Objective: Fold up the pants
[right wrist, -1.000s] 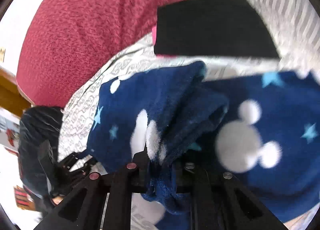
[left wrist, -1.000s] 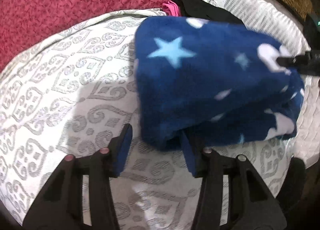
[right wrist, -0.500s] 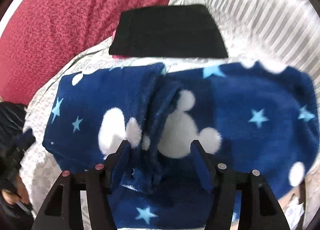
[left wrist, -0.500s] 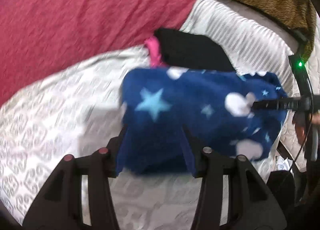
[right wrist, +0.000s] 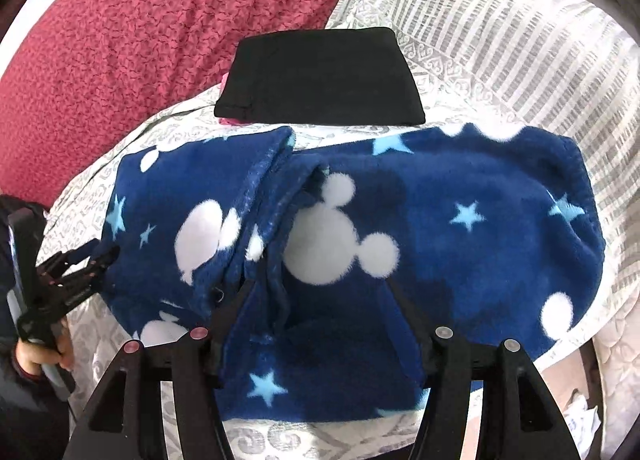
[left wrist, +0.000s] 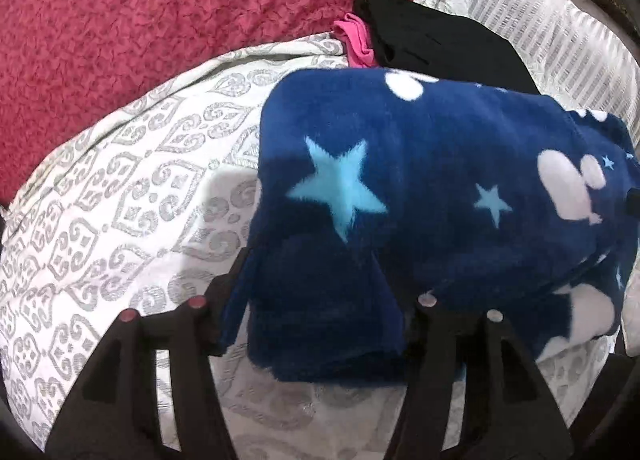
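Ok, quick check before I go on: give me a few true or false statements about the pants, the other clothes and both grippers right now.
1. The blue fleece pants lie folded on the patterned white bedspread. True.
2. The right gripper is clamped shut on the fabric. False: its jaws stand open over the pants.
3. A folded black garment lies beyond the pants. True.
4. The pink garment lies on top of the black one. False: it peeks out from under it.
5. The left gripper is at an end of the pants, its jaws opening. True.

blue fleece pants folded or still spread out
Folded: the blue fleece pants lie doubled over on the patterned bedspread, layered edges visible in both views.
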{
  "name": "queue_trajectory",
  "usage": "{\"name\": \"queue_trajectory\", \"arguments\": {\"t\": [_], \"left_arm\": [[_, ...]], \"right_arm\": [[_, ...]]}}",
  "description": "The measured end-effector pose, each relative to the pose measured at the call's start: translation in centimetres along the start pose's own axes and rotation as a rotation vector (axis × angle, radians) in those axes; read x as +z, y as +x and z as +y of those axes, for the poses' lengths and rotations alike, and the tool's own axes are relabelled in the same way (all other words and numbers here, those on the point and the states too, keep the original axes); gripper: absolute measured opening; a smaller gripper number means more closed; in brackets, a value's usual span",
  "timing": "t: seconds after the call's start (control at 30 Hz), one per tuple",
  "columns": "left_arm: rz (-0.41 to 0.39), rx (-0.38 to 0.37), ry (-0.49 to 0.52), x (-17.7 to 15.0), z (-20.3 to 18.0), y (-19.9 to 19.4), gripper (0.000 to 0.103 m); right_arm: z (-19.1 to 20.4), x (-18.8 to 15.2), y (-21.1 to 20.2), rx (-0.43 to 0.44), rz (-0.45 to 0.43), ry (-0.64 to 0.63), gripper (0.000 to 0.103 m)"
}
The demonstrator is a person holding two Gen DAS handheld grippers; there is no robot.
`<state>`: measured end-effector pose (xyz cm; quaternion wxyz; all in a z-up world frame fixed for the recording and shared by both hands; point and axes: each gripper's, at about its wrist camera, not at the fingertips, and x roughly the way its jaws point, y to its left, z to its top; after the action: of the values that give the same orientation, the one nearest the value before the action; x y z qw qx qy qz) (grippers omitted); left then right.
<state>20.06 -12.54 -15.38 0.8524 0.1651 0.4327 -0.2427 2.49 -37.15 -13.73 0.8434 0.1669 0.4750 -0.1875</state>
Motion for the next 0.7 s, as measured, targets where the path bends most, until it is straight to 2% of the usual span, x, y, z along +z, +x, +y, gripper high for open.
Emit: {"name": "queue_trajectory", "arguments": {"t": [0.07,0.13,0.3,0.4,0.47,0.53,0.6,0.7], "left_arm": [[-0.008,0.018,0.025,0.2,-0.5,-0.6,0.059],[-0.028,-0.002,0.032,0.4,-1.3,-1.4,0.059],[-0.065,-0.133,0.018,1.1,-3.4,-3.1,0.059],[-0.067,-0.19,0.062,1.6,-5.9,-3.0,0.059],[-0.034,-0.183,0.151,1.0,-8.3,-1.8,0.059],[-0.002,-0.121,0.227,-0.5,-10.2,0.1,0.059],[-0.037,-0.119,0.209,-1.1,-10.3,-0.6,0.059],[-0.015,-0.186,0.185,-1.0,-9.9,-2.2,0.059]], "right_arm": [[-0.5,-0.3,-0.3,-0.002,-0.009,0.014,0.063],[-1.2,-0.7,-0.6,-0.002,-0.017,0.034,0.063],[-3.5,-2.0,-0.9,-0.002,-0.004,0.1,0.063],[-5.1,-2.8,-1.2,-0.003,0.0,0.14,0.064],[-5.8,-3.2,-1.3,-0.002,0.005,0.16,0.063],[-6.2,-3.6,-1.5,0.015,0.005,0.174,0.064],[-6.2,-3.7,-1.7,0.029,0.002,0.173,0.064],[-6.2,-3.9,-2.0,0.043,-0.01,0.169,0.064]]}}
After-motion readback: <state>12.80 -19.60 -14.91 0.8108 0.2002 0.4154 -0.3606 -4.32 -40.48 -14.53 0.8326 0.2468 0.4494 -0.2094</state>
